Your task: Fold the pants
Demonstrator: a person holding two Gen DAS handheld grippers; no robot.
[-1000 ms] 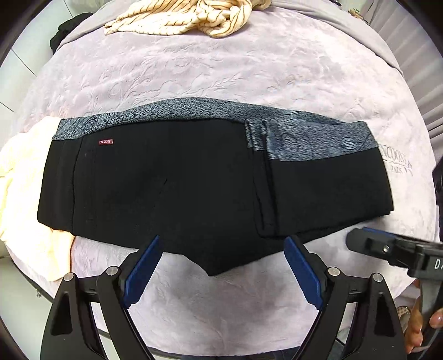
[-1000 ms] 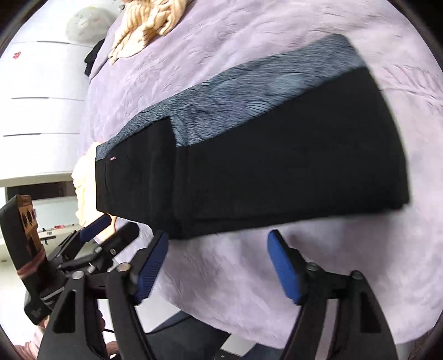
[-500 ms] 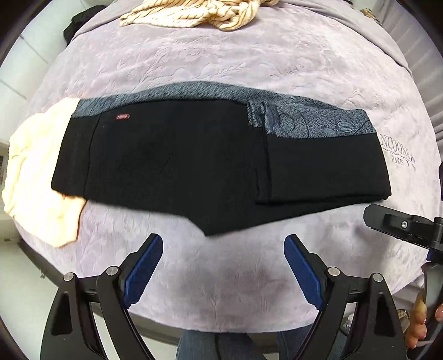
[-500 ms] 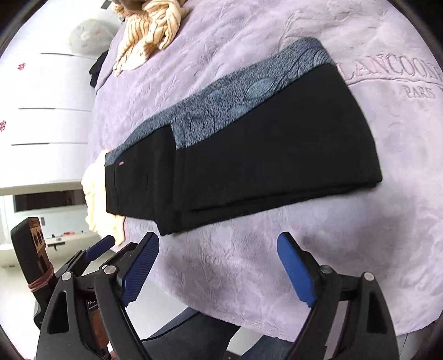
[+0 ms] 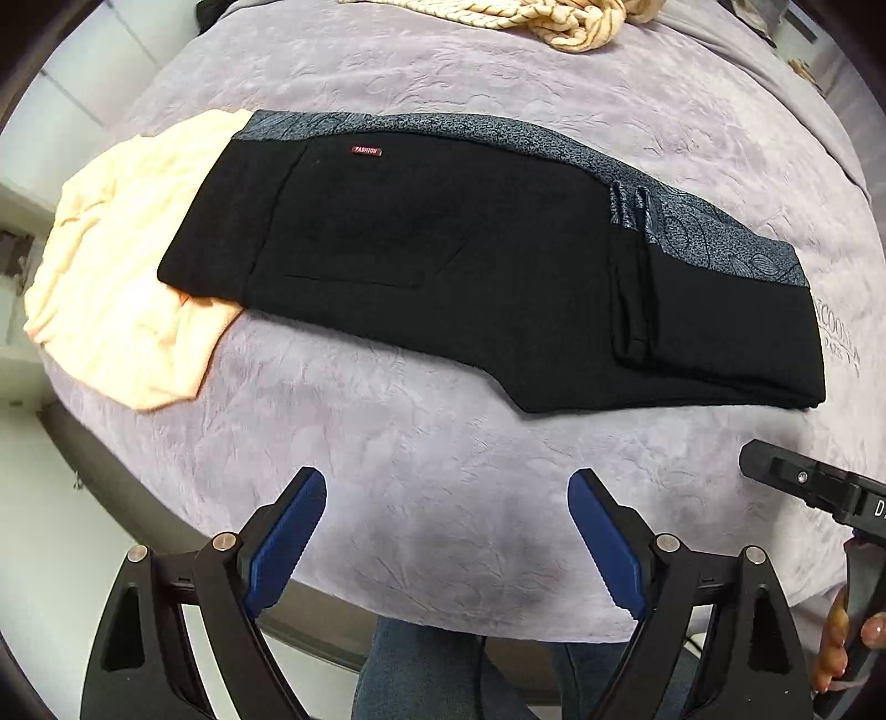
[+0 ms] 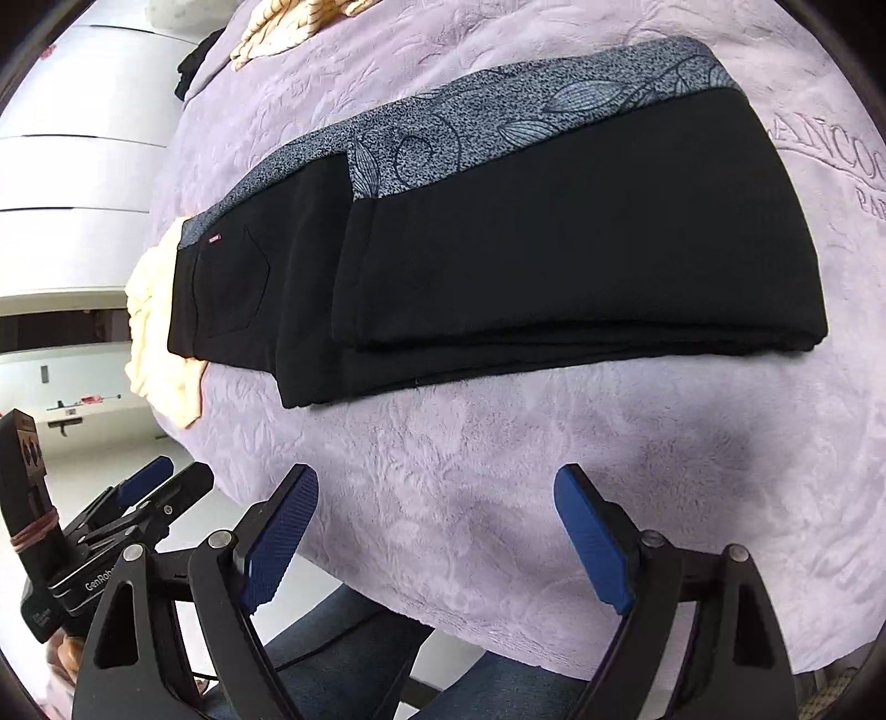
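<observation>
Both grippers are spread wide with nothing in them. The left gripper (image 5: pixel 447 531) hangs over the near edge of the lavender blanket (image 5: pixel 443 476), blue pads (image 5: pixel 285 534) clear of any fabric. The right gripper (image 6: pixel 437 531) sits the same way a bit further along that edge, also off the cloth. Ahead of both, well apart from the fingertips, the black pants (image 5: pixel 498 266) lie folded flat on the blanket, grey patterned strip (image 6: pixel 498 122) along the far side. Their left end overlaps a peach cloth (image 5: pixel 116 260). A striped cream garment (image 5: pixel 531 16) is bunched at the far edge.
</observation>
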